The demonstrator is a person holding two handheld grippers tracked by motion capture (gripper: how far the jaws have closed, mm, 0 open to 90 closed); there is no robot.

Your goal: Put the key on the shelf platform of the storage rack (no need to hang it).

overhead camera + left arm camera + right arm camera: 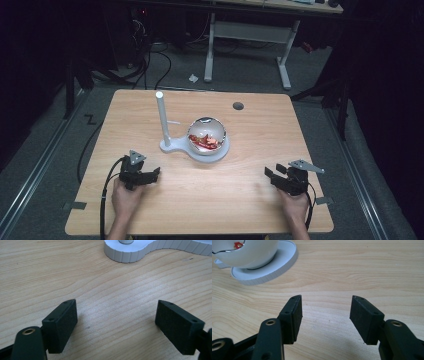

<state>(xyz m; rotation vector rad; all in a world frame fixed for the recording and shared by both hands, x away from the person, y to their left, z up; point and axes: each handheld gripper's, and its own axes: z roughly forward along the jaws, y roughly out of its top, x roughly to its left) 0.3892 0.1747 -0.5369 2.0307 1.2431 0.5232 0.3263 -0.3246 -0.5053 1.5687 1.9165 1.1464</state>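
A white bowl (207, 134) holding red pieces sits on a white stand base (210, 152) in the middle of the wooden table (240, 200). A white upright post (162, 117) rises from the base's left end. My left gripper (152, 175) rests low over the table at the near left, its jaws open with bare wood between them (116, 312). At the near right my right gripper (272, 175) is open too, nothing between its jaws (325, 312). The bowl (247, 252) and base (269, 267) lie ahead and left of it.
A round dark hole (238, 106) is in the table top at the back right. Behind the table stands a white desk frame (247, 45) on grey floor, with cables (150, 60) at the back left. The stand's ribbed edge (130, 253) lies ahead of my left gripper.
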